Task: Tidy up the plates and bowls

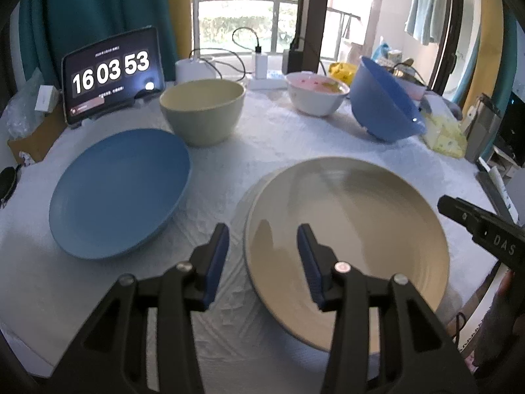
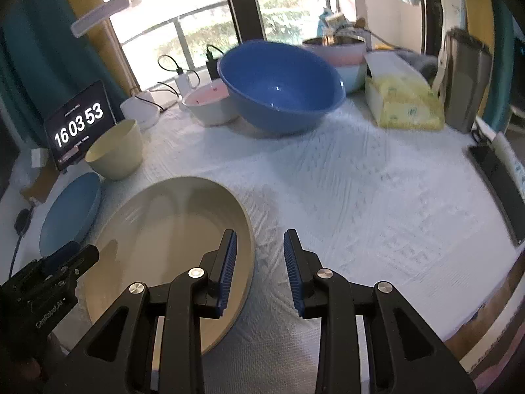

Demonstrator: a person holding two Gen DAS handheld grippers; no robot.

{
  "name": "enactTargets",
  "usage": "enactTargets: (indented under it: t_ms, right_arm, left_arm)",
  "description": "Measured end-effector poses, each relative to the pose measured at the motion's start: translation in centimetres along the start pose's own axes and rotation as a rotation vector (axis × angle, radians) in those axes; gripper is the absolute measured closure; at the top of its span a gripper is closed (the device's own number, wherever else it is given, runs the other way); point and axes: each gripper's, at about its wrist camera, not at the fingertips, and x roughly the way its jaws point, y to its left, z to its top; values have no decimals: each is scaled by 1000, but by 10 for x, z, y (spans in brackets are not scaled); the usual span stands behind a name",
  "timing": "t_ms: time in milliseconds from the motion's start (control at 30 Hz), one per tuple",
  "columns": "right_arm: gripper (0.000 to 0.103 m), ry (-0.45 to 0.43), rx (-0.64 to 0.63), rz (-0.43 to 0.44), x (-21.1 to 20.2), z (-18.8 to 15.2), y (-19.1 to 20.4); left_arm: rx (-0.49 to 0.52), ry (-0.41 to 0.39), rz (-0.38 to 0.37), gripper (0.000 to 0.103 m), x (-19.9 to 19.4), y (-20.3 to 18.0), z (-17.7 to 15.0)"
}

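Left claw (image 1: pixel 263 229): stood apart, clamped on nothing, with the near left rim of the cream plate (image 1: pixel 354 229) in line with the gap between its pads. Right claw (image 2: pixel 261 233): likewise stood apart and empty, astride the right rim of the same plate.

Across the cloth-covered counter (image 2: pixel 361 197), from left to right:
- Tablet clock (image 1: pixel 111 75) propped at the back.
- Blue plate (image 1: pixel 121 193) flat, just left of the cream plate and apart from it.
- Cream bowl (image 1: pixel 203 111) upright behind the blue plate.
- Cream plate nearest, between the two claws.
- White bowl (image 1: pixel 316 93) upright at the back.
- Blue bowl (image 1: pixel 384 105) tilted, close beside the white bowl.
- Tissue pack (image 2: pixel 407 105) at the far right.

Probably caught between moves, with the blue plate and all the bowls not yet stacked.

Possible trouble:
- Closing on a thin, smooth rim could let the plate slip out, or tip if gripped on one side only.
- Lifting unevenly with two claws could twist it free.
- Dragging rather than lifting could ruck the cloth and nudge the blue plate.
- Knocking the tilted bowl could set it rocking.

Hard to make out:
- Could not tell how high the pads hung above the rim.
- Pale edge under the cream plate's left side, perhaps a second plate.
- Near rim hidden behind the claws.
- What propped the blue bowl was unclear.
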Motion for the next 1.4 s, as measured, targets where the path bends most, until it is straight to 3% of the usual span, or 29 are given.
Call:
enactTargets:
  t_ms: [367,1400]
  right_arm:
    - [71,-39,-67,37,-11,10,21]
    - [71,-27,-228,68,5,32,104]
  left_arm:
    - [0,-73,-4,56,-18,5,9]
    - [-120,-163,58,56,-29,87,17]
